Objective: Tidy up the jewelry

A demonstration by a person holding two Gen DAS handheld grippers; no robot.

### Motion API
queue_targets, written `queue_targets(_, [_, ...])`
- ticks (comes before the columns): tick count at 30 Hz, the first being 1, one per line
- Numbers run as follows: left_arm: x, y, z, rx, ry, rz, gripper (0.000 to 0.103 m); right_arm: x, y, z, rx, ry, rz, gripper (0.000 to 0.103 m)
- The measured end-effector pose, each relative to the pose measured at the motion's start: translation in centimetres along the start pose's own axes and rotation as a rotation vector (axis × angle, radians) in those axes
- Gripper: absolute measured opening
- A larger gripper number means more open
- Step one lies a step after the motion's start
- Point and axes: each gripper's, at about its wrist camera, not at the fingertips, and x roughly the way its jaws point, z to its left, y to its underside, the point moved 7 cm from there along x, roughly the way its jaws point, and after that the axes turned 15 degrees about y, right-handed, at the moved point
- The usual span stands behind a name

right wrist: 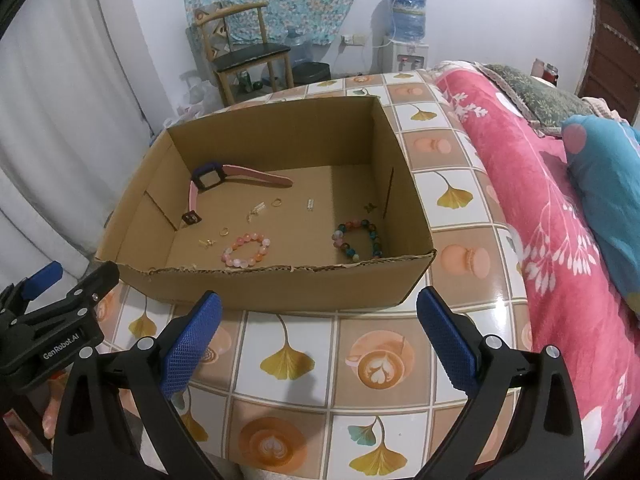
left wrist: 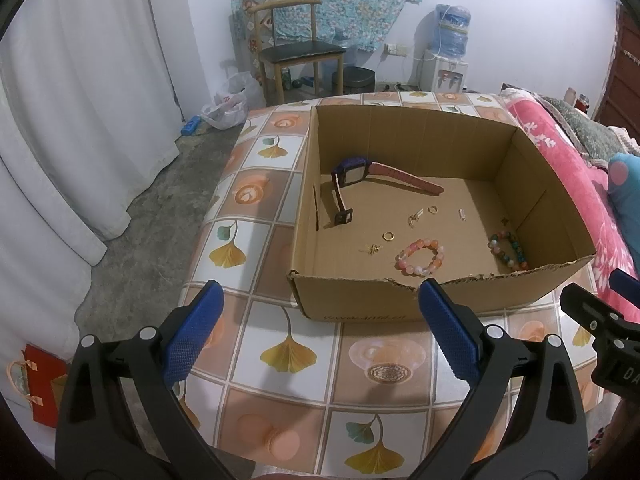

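Table [left wrist: 280,184], tiled ginkgo-and-coffee cloth; its left edge drops to bare concrete floor [left wrist: 160,200], the right edge butts against a bed under a pink blanket [right wrist: 520,208]. One open cardboard box [left wrist: 360,296] sits mid-table, near wall low and torn along the top, the other three walls taller. A strip of bare cloth lies between the box's near wall and both claws.

Left claw [left wrist: 320,320]: wide open, nothing between the blue pads, hovering over the table just short of the box's near wall. Right claw [right wrist: 318,322]: likewise spread wide and empty, in front of the same wall, beside the left one; each shows at the edge of the other's view.

Box contents, all loose on the floor of the box:
- 1 watch [left wrist: 352,174], purple case, pink strap, against the far-left corner, buckle end pointing toward the near side.
- 2 bead bracelets: pink-orange bracelet [left wrist: 420,258] near the front wall, centre; multicolour bracelet [left wrist: 508,250] in the near-right corner, close to the right wall.
- 2 gold rings: gold ring [left wrist: 388,235] near centre-left; second ring [left wrist: 433,209] farther back.
- 4 small pieces, too tiny to identify: one gold [left wrist: 373,249] left of the pink-orange bracelet, one [left wrist: 414,216] beside the farther ring, one pale [left wrist: 462,214] mid-floor, one dark [left wrist: 506,221] by the right wall.

Nothing in the box touches another item. Centre and far-right floor of the box are bare cardboard.
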Motion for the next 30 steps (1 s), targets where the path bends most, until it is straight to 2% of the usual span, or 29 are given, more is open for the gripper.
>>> queue_targets(30, [0.11,0.11,0.10,0.000,0.002,-0.003,0.095,-0.10,-0.06,0.29,-0.011,-0.002,-0.003,0.095])
